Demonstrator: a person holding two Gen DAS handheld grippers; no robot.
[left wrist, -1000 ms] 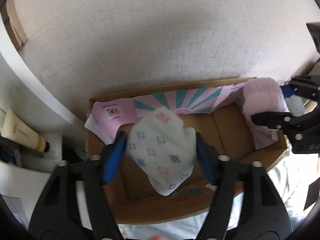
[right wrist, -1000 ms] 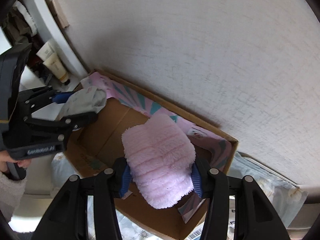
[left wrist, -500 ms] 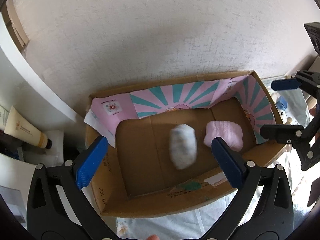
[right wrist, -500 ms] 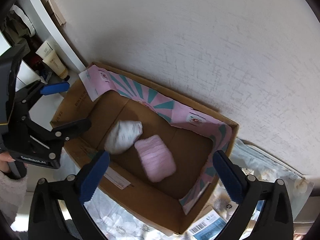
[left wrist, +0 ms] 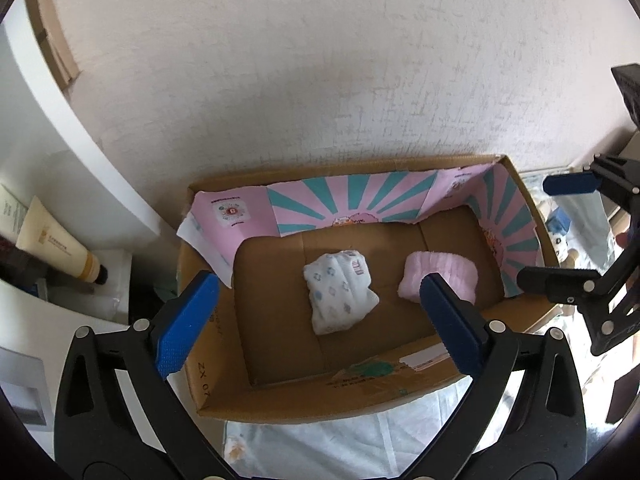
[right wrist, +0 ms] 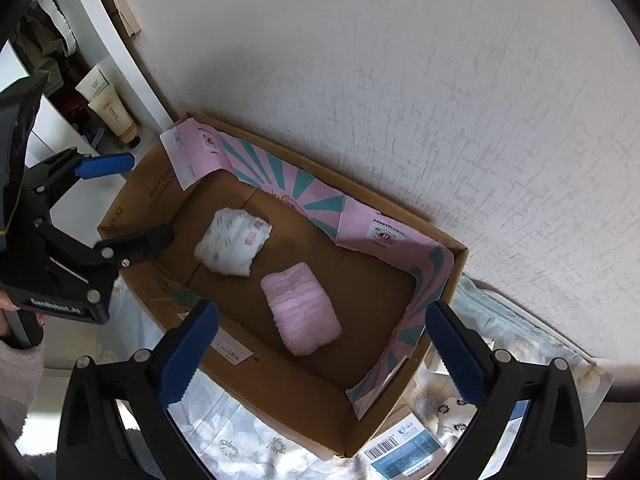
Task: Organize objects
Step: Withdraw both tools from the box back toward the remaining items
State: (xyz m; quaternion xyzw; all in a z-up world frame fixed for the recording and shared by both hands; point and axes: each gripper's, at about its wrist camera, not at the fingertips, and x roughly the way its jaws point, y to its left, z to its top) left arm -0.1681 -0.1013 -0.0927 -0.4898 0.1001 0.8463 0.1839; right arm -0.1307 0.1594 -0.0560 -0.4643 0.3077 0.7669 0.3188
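Both my hand-held grippers, left (left wrist: 318,318) and right (right wrist: 320,354), hang spread and empty, jaws just opened, above the box (right wrist: 280,392); white bundle (left wrist: 340,298) lies under the left, pink bundle (right wrist: 301,312) under the right.

Left wrist view: mounted behind the left fingers (left wrist: 188,320), aimed steeply down from close above into the cardboard box (left wrist: 208,384), wall at 12 o'clock, shelf at 9. Right wrist view: behind the right fingers (right wrist: 452,350), likewise steep and near, box running from 10 to 5 o'clock. Shared: box interior, white bundle (left wrist: 340,296) (right wrist: 232,240), pink bundle (left wrist: 444,274) (right wrist: 302,308), wall, each other's gripper at the frame edge
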